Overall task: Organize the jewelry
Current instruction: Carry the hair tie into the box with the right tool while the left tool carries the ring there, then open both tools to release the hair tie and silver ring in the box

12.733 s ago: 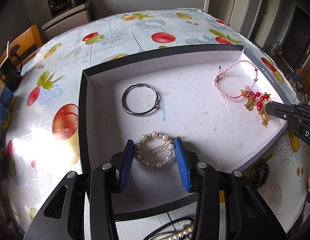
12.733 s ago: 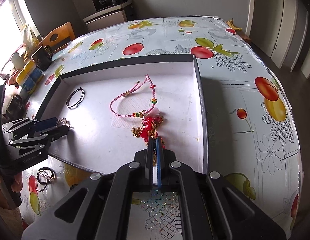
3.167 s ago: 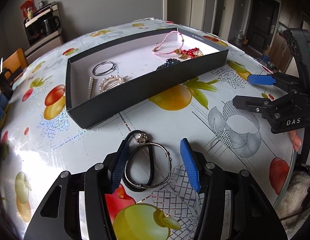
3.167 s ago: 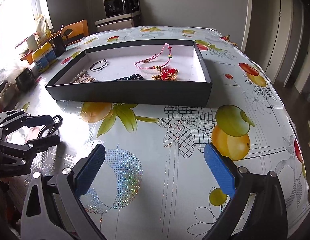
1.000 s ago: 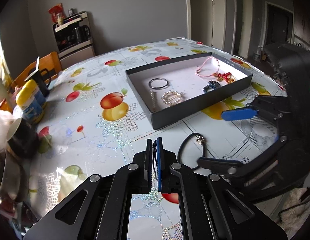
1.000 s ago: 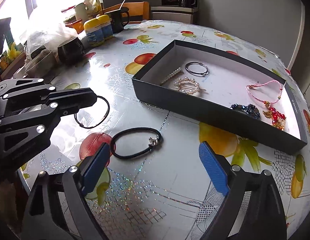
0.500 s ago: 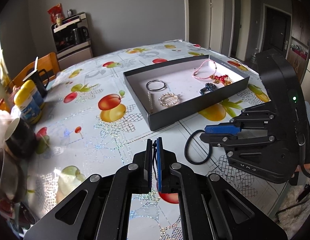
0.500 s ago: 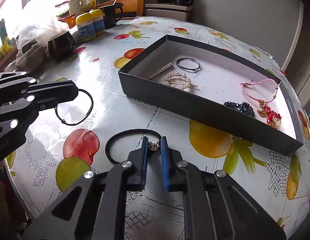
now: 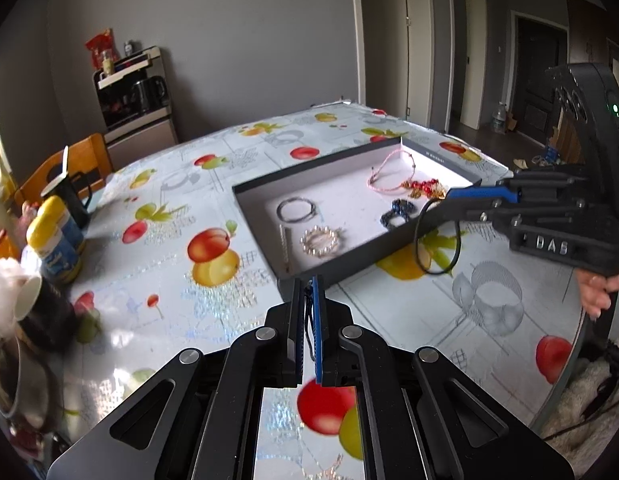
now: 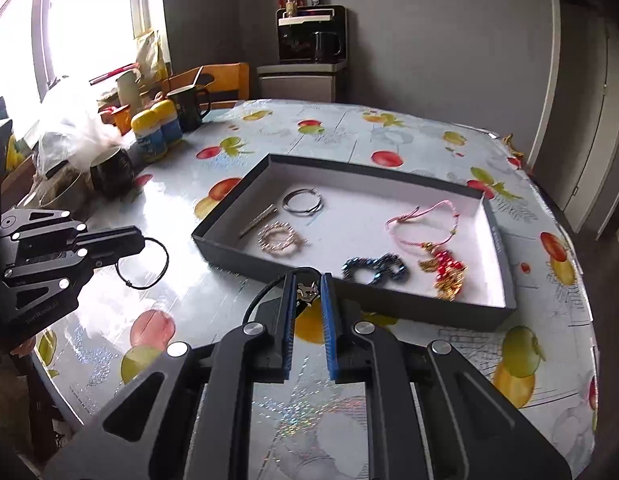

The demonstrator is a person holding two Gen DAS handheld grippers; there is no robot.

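Observation:
My left gripper (image 9: 308, 284) is shut on a thin black cord bracelet (image 10: 143, 264) and holds it above the table; the right wrist view shows the loop hanging from its tips. My right gripper (image 10: 307, 280) is shut on a black band bracelet with a metal clasp (image 10: 307, 290); the left wrist view shows that loop (image 9: 437, 242) hanging in the air by the near edge of the dark tray (image 9: 341, 258). In the tray lie a metal ring bracelet (image 10: 302, 202), a pearl hair clip (image 10: 278, 238), a pearl bar, a dark bead bracelet (image 10: 375, 268) and a pink cord bracelet with red beads (image 10: 425, 228).
Yellow-lidded jars (image 10: 159, 128), dark mugs (image 10: 109, 168) and a white plastic bag crowd the table's left side. A wooden chair (image 10: 225, 76) and a coffee machine on a cabinet (image 10: 309, 40) stand behind the table. A fruit-print oilcloth (image 10: 389, 128) covers the table.
My right gripper has lifted the black band bracelet off the table and carried it toward the tray. My left gripper has stayed shut on the thin cord bracelet and risen slightly.

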